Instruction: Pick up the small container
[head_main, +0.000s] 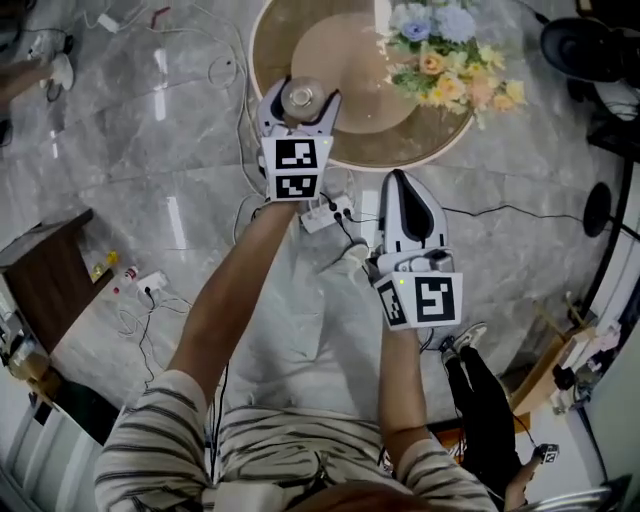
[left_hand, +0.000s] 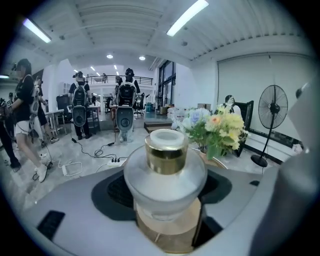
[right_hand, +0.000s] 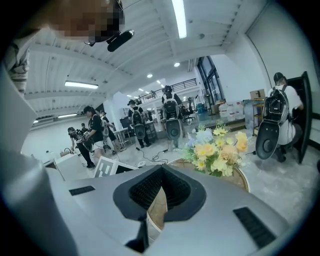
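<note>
Head view looks down on a round wooden desk (head_main: 340, 55) with a bunch of flowers (head_main: 450, 50) beyond the fingers of both tools, well away from the work. The left gripper (head_main: 300, 102) reaches over the near edge of the desk, and the small container (left_hand: 165, 172) stands upright between its fingers (left_hand: 75, 200). They are spread wide because the frosted body is wide, and the dark pads (left_hand: 116, 192) bear on that body from both sides, low on its widest part, probably the surest place to grip a rounded thing. The gold collar (left_hand: 166, 154) and white cap (left_hand: 167, 138) rise clear above the fingers, so nothing presses on the lid. I cannot tell whether the base has left the desk; the wood shows just under it. The right gripper (head_main: 400, 185) hangs back short of the desk, its fingers closed together on nothing, most likely kept out of the way, since one tool is enough for so small a load.
</note>
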